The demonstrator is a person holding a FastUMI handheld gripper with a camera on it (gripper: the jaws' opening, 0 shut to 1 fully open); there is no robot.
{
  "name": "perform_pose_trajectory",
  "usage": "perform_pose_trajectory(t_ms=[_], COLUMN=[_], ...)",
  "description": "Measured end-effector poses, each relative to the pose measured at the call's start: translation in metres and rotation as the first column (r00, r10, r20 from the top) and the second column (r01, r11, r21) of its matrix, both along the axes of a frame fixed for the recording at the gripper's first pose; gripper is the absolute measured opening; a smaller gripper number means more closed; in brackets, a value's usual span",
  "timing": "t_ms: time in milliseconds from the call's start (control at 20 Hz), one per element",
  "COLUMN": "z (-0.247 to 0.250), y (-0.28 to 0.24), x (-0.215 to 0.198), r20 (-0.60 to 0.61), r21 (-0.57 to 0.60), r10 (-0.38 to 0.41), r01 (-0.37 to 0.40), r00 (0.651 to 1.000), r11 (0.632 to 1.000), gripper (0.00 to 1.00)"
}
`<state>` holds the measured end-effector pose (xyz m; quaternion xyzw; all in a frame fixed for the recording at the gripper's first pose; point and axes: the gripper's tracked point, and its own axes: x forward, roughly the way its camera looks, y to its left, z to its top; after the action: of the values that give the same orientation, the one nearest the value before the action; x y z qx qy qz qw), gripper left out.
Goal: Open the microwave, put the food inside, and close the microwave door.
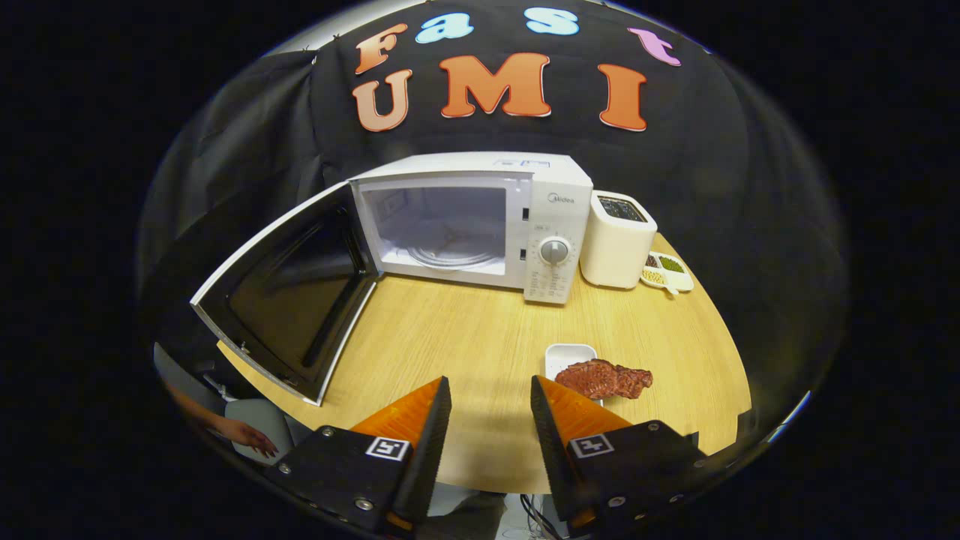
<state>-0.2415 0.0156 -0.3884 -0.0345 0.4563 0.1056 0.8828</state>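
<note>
A white microwave [551, 217] stands at the back of the wooden table [465, 330]. Its door [289, 296] is swung wide to the left, and the cavity with the glass turntable [450, 251] holds nothing. A reddish-brown piece of meat [604, 379] lies across a small white dish [566, 356], just ahead of my right finger and slightly to its right. My gripper [491, 394] hangs open over the near table edge with bare tabletop between its fingers.
A cream toaster [616, 238] stands right of the microwave, with a small white tray of beans [667, 271] beside it. A person's hand [244, 433] shows below the table edge, under the open door.
</note>
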Motion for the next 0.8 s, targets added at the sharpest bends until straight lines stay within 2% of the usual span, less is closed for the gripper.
perform_pose_trajectory(t_ms=[100, 300, 500, 600, 800], z=[-0.008, -0.019, -0.052, -0.066, -0.099], y=[-0.03, -0.076, -0.109, -0.119, -0.122], x=[0.007, 0.035, 0.045, 0.049, 0.045], r20=[-0.031, -0.061, -0.18, -0.244, -0.402], r21=[-0.009, 0.006, 0.047, 0.102, 0.207], r10=[0.002, -0.022, 0.004, -0.003, 0.03], r01=[-0.003, 0.022, 0.005, 0.029, 0.059], r00=[1.0, 0.998, 0.984, 0.97, 0.915], r11=[1.0, 1.0, 0.999, 0.994, 0.977], gripper=[0.74, 0.83, 0.84, 0.84, 0.78])
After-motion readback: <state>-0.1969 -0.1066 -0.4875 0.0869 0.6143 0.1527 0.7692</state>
